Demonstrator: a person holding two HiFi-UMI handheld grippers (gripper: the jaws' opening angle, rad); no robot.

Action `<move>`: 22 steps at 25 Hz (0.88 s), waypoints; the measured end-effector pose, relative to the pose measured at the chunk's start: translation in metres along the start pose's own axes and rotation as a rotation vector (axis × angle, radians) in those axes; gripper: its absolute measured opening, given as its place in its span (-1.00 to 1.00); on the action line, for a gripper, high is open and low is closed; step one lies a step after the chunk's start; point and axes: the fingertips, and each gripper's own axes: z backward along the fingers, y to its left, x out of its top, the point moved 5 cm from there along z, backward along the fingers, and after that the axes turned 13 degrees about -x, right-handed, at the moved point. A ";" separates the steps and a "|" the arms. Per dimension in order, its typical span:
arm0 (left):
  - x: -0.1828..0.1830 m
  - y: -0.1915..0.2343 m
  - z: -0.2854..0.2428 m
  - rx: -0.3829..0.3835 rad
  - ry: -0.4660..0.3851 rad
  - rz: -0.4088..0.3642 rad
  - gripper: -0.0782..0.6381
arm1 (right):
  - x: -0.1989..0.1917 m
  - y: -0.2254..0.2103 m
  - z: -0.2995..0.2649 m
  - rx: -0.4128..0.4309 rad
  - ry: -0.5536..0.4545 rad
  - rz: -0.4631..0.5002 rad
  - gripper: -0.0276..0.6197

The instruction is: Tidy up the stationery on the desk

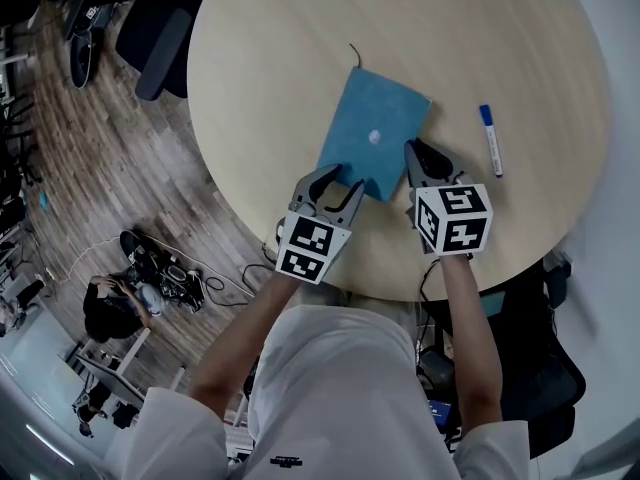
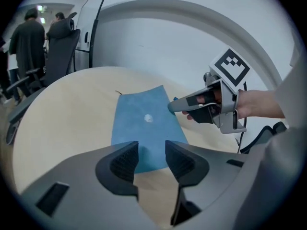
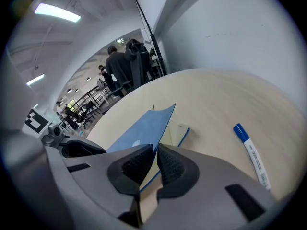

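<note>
Blue and soft-covered, the notebook (image 1: pixel 372 133) lies near the middle of the round wooden desk (image 1: pixel 270 58), its near edge toward the person. A thin dark cord sticks out at its far corner. A white marker (image 1: pixel 491 140) with a blue cap lies apart from it, on the right.

The right gripper (image 1: pixel 413 154) has its jaws clenched on the right edge of the cover (image 3: pixel 144 128). In the right gripper view that cover slopes up off the block of pages, with a pale page and the blue back cover showing beneath. The left gripper (image 1: pixel 343 180) hovers just at the notebook's near edge with its jaws released and standing apart. In the left gripper view only the bare desk and the blue near edge show between them; the pads touch nothing.

The step in hand looks like handling the notebook, most likely getting it closed or squared up while the right side holds the cover. Which of the two it is I cannot tell from here.

Next, the left gripper probably needs to come in on the near edge and close on it, or press the book flat, so both sides control it. The cover is thin and limp, so it could bend or slip from the pinch. The marker is not yet dealt with.
</note>
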 end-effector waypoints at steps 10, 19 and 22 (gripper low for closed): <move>-0.021 0.029 0.012 0.088 0.000 0.099 -0.01 | -0.003 -0.001 -0.006 -0.014 0.009 0.014 -0.75; -0.030 0.019 0.008 0.008 0.044 0.131 0.00 | -0.001 -0.003 -0.004 -0.040 0.003 0.017 -0.75; -0.031 0.010 0.003 -0.013 0.055 0.114 0.00 | 0.004 -0.009 -0.008 -0.047 0.007 0.016 -0.75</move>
